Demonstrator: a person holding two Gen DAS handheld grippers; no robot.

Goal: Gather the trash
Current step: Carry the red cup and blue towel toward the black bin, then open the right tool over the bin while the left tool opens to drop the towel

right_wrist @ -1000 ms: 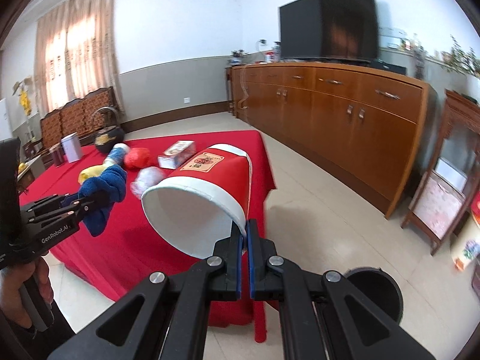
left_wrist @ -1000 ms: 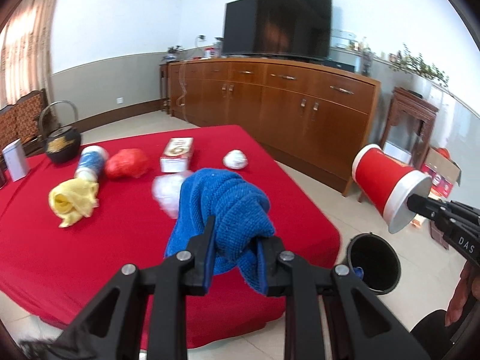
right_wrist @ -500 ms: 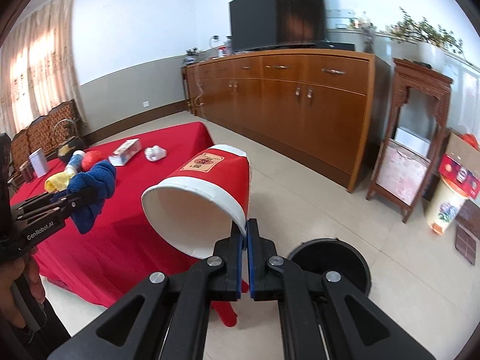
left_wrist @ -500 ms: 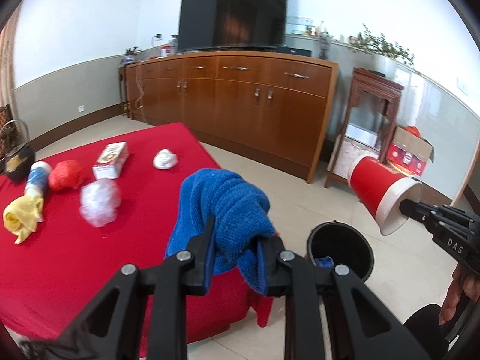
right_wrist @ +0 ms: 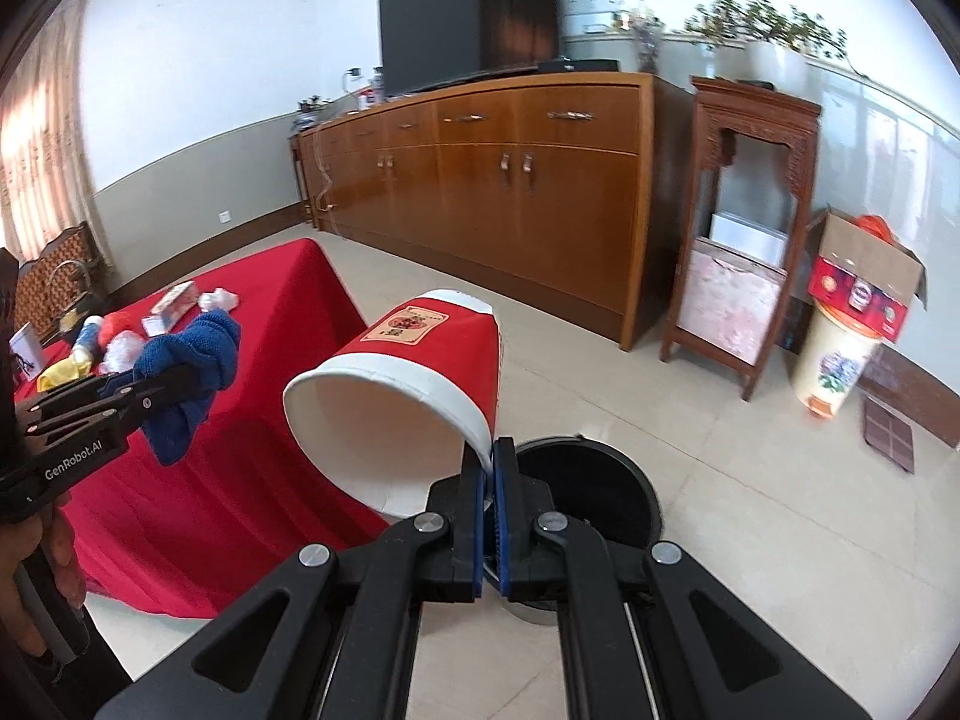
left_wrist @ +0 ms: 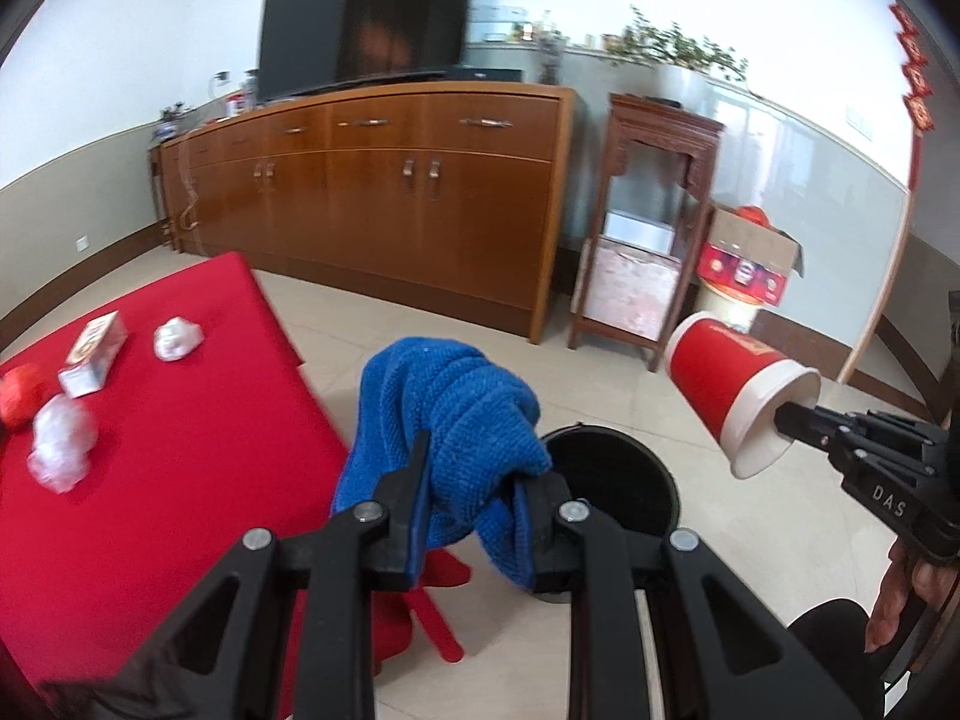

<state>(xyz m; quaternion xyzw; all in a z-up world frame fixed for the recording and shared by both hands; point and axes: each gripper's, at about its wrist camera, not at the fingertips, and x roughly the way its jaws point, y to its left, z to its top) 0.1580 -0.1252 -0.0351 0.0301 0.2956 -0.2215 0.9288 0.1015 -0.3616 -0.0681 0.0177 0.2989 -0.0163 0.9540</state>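
Left wrist view, left hand-held gripper (left_wrist: 471, 480) angled down — clamps blue cloth (left_wrist: 450, 414), right hand-held gripper (right_wrist: 492, 468) pinches cup rim (right_wrist: 480, 438)

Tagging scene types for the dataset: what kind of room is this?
Most likely a home living room: a large flat TV on a long wooden sideboard, a carved side stand, and a low table under a red cloth.
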